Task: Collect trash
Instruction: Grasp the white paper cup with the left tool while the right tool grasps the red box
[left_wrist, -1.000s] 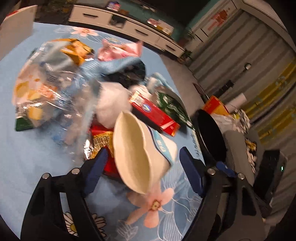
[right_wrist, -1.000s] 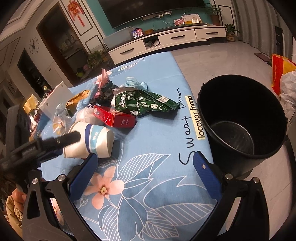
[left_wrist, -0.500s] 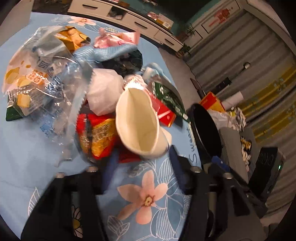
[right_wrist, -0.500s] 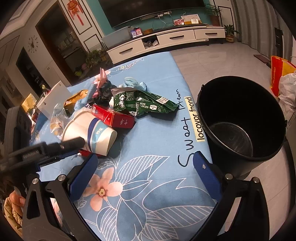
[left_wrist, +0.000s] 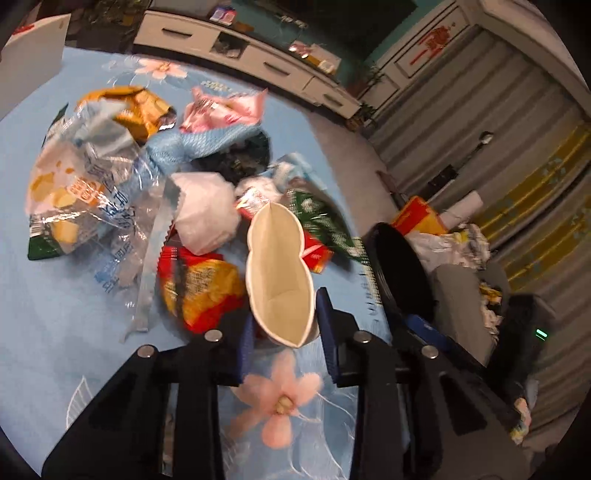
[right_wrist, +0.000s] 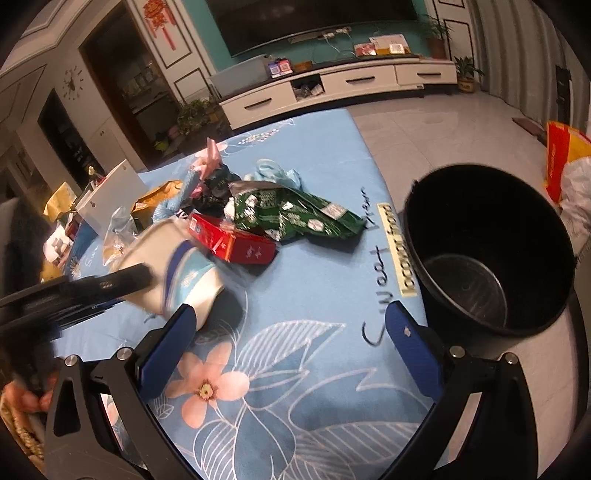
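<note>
Left fingers (left_wrist: 284, 334) closing on squashed paper cup (left_wrist: 279, 273), base hidden; right fingers (right_wrist: 291, 332) spread wide, empty, over tabletop (right_wrist: 295, 295).

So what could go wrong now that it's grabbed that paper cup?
The left gripper fingers are closing on the paper cup, already squashed into a narrow oval; a thin, crumpled wall could slip out on the way. The black bucket stands off the table's edge, so a drop over the gap would probably land on the floor. The cup also sits against the red box and the snack bag, so lifting it might drag them along.
</note>
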